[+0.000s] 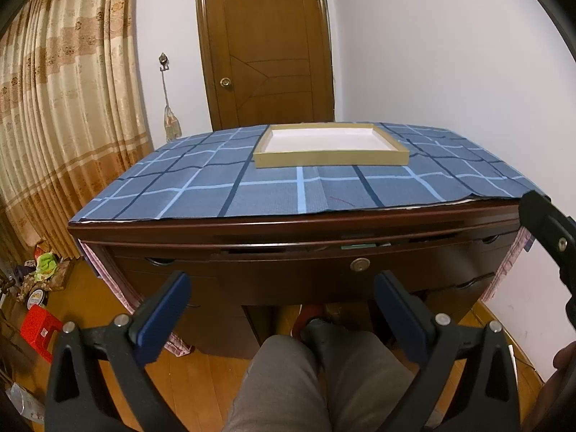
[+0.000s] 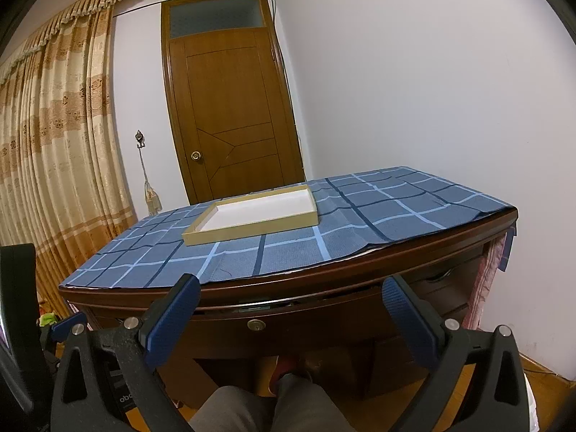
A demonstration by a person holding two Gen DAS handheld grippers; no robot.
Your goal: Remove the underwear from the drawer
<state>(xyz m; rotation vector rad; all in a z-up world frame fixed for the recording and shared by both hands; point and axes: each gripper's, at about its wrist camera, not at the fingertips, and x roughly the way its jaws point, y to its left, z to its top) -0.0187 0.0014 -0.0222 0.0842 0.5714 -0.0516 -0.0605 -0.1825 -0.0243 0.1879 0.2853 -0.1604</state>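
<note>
With both blue-padded black grippers, left (image 1: 282,293) and right (image 2: 293,300), spread wide and empty, the underwear sits unseen inside the barely ajar dark-brown wooden centre drawer (image 1: 306,262), best pulled squarely outward first.

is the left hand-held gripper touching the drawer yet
Apart. The left wrist view shows the left hand-held gripper open, short of the drawer, holding nothing.

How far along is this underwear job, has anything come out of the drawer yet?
Barely begun. The centre drawer stands only a crack ajar, and no underwear shows. The shallow tray on the checked cloth holds nothing. In hand: nothing, since the left tongs and right tongs both hover open before the desk. Left to do: pull the drawer out, grip the underwear, lift it out.
</note>
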